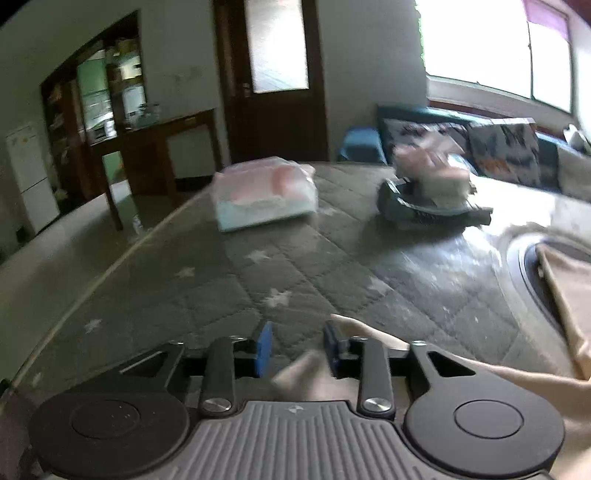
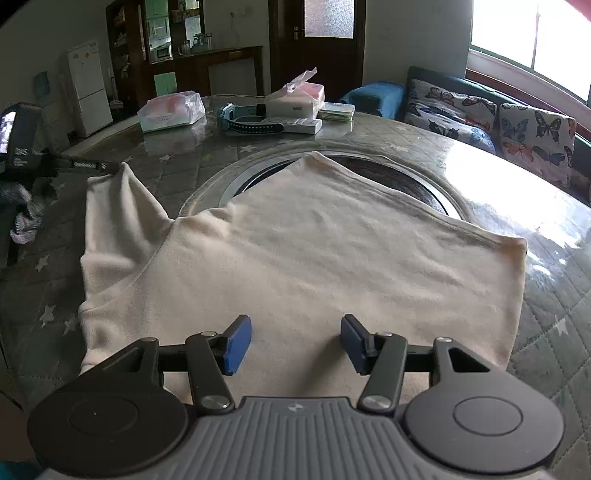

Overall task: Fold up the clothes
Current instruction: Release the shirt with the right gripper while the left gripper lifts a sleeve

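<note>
A cream garment [image 2: 295, 258] lies spread flat near the desk's [image 2: 554, 229] front edge, directly beneath the right tool [image 2: 295, 341], whose fingers are spread, while the left tool [image 1: 298, 349], also spread, has blurred fabric between its fingers.

A bagged tissue pack [image 2: 171, 110] lies on the quilted table cover [image 2: 177, 173], well apart from an open tissue box [image 2: 297, 96] with a blue strap [image 2: 251, 123] just before it. A butterfly-print sofa [image 2: 491, 114] stands beyond the table, near the window [image 2: 532, 33]; a white fridge [image 2: 88, 86] stands far left.
</note>
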Demonstrator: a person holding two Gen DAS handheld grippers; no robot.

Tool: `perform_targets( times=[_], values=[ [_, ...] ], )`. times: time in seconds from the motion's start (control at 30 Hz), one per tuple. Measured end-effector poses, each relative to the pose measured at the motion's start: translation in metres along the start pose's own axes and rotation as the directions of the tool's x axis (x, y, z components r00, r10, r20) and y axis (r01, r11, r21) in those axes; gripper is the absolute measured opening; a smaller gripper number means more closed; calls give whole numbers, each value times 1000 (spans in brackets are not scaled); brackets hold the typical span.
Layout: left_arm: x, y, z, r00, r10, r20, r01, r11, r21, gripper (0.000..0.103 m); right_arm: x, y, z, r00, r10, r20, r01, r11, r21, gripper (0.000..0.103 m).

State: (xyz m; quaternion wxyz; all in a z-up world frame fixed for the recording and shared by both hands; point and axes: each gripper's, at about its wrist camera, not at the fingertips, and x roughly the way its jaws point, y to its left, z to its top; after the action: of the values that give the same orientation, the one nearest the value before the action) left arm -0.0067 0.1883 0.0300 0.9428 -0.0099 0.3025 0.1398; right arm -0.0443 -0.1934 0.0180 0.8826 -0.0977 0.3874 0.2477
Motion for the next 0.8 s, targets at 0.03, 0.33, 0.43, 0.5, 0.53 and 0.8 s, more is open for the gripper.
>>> perform_targets(
  times=[0.03,0.33,0.43,0.5,0.53,0.8],
  values=[
    [-5,5,0,1000,5,-1,-5,1000,-26,46,-1,2,0,1000,4,2,-4,1000,-3,55],
    [-23,19,-19,995,-56,-78,42,985,-164,46,-10,19,0,999,45,19,-44,999,-32,55],
    [-22,16,-21,994,-65,-83,49,983,-174,44,-10,31,0,998,62,18,-61,997,-52,55],
    [-18,13,-21,994,-66,-90,49,983,-180,42,-10,36,0,997,68,18,-67,996,-59,55],
    [-17,13,-21,994,-69,-90,52,982,-180,30,-10,38,0,997,70,19,-69,996,-60,55],
    [-29,22,-20,1000,-6,-10,4,981,-195,4,-16,42,-2,997,67,27,-65,996,-59,55]
  ],
)
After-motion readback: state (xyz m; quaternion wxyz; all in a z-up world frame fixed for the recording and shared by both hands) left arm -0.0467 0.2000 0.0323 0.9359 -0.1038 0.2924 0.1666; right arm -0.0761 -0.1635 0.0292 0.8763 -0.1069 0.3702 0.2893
